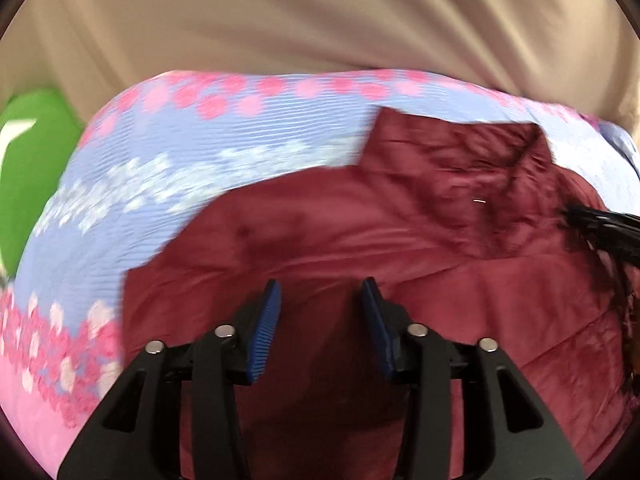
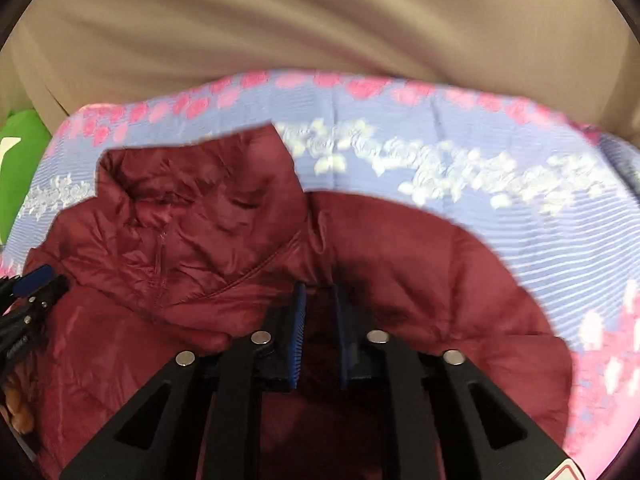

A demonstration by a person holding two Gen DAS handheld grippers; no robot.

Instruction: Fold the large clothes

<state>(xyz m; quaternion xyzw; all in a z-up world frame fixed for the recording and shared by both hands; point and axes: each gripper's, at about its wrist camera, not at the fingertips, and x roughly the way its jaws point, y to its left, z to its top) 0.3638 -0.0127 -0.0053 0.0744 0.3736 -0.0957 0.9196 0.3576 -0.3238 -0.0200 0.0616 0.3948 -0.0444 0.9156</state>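
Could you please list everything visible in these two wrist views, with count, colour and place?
jacket: one, dark red, puffy with a stand-up collar and zip, spread on the bedspread, nearest both cameras.
bedspread: one, lilac-blue with pink and white flower bands, under the jacket.
curtain: one, beige, draped behind the bedspread.
green object: one, bright green with a white patch, at the far left edge; too blurred to identify.
left tongs: one, black with blue pads, jaws apart above the jacket's front, holding nothing.
right tongs: one, black with blue pads, jaws narrow, dark red fabric between them; the grip is unclear.
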